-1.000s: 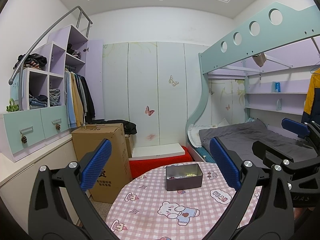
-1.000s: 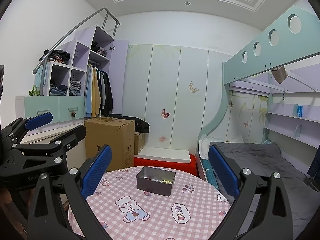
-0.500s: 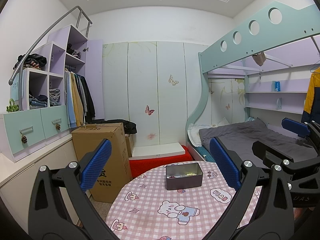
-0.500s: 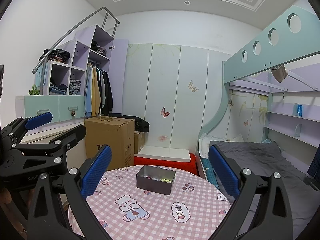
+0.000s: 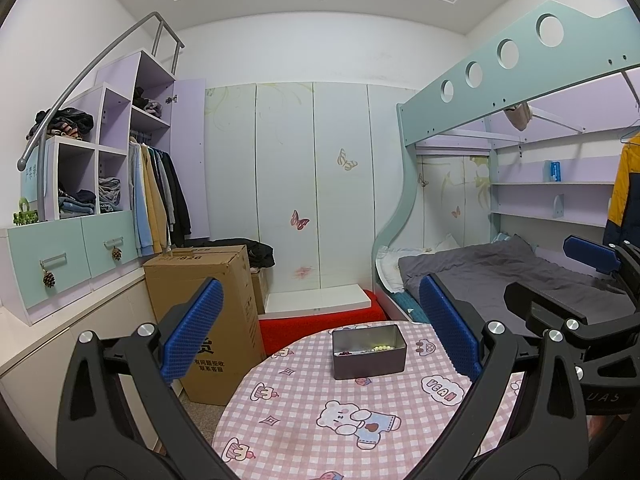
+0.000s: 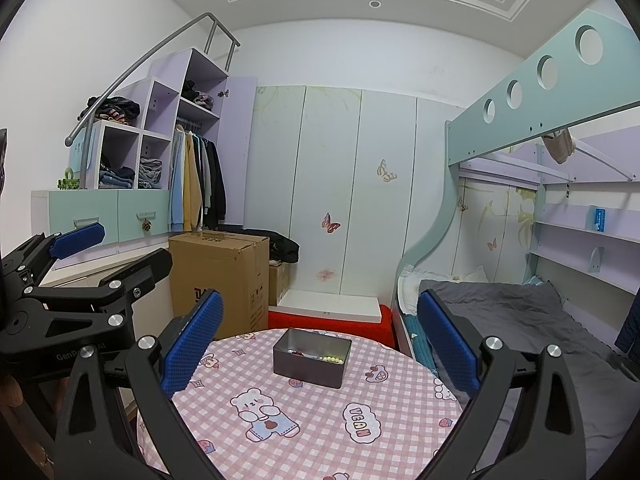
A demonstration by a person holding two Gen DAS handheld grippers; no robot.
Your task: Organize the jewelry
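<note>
L to R: cardboard box (image 5: pixel 208 312) on floor beside round table (image 5: pixel 304 412) w/ pink check cloth. My left gripper (image 5: pixel 320 332) hangs above table, fingers spread wide, holding nothing. Dark metal tin (image 5: pixel 368 350) sits on far part of table, lid off; beads & small jewelry (image 6: pixel 316 356) inside (pieces too small to ID). My right gripper (image 6: pixel 320 334) likewise wide, empty, above near edge. Bunk bed (image 6: pixel 520 312) at right.
</note>
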